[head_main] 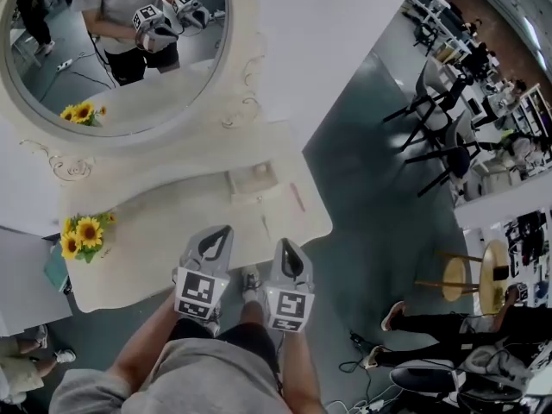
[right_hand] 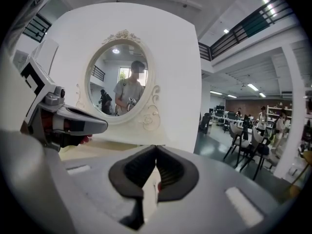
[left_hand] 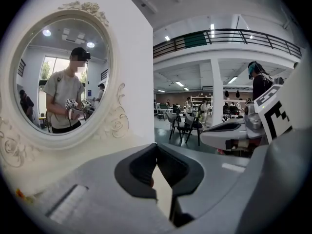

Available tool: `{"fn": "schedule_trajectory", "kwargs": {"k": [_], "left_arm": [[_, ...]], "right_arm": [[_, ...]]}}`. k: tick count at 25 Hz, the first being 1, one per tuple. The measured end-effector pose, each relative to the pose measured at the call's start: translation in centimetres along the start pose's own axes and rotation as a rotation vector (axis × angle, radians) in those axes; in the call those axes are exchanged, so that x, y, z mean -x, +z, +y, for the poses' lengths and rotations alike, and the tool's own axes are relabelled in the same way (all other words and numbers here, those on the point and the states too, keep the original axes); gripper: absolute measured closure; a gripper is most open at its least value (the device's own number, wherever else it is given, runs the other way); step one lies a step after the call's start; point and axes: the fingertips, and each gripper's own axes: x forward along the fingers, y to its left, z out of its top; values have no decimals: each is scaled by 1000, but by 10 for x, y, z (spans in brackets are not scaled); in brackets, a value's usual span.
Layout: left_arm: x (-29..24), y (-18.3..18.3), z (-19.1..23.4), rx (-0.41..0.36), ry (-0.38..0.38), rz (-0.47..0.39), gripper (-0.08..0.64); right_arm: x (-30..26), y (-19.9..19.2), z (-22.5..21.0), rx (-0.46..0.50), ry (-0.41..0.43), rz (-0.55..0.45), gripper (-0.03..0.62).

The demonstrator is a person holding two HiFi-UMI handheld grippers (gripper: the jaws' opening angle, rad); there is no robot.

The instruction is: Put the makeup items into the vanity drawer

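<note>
Barely begun, by the look of it. Across the cream vanity bench (head_main: 155, 222), below the oval mirror (head_main: 112, 59), no open drawer in sight; if present, tucked under the near edge where the head view cannot reach.

Out on the top toward the right end, largest first: a flat pale palette (head_main: 253, 179) close to the mirror's foot, then a slim pink stick (head_main: 297, 197) just to its right, then a thinner pale stick (head_main: 266, 225) nearer the front edge. All three lying apart from one another, none touched. Too small to name more exactly. At the far left end, a bunch of sunflowers (head_main: 84, 234), no part of the job.

Held side by side over the near edge, short of every item: left gripper (head_main: 222, 234) and right gripper (head_main: 285, 247). Jaws pressed fully together on both, pads meeting with nothing pinched between them.

Left to do, judging from this: get the drawer open, lift each of the three items in turn, lay them inside, probably push it closed. Nothing stowed so far.
</note>
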Motion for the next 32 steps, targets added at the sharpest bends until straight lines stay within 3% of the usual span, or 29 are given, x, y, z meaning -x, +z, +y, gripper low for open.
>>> {"fn": "schedule_trajectory", "kwargs": {"k": [16, 23, 26, 28, 32], "left_arm": [[-40, -112, 13, 133, 88, 222, 549], [-45, -137, 17, 163, 117, 269, 549], [-47, -142, 17, 166, 122, 280, 549], [-47, -146, 17, 169, 125, 287, 549], [-48, -152, 18, 181, 128, 297, 549]], "right_arm": [[-70, -116, 11, -9, 165, 252, 588], [-87, -147, 11, -15, 204, 342, 586], [-96, -158, 12, -21, 217, 376, 537], [-101, -163, 15, -24, 231, 391, 465], [-108, -166, 19, 5, 247, 412, 460]]}}
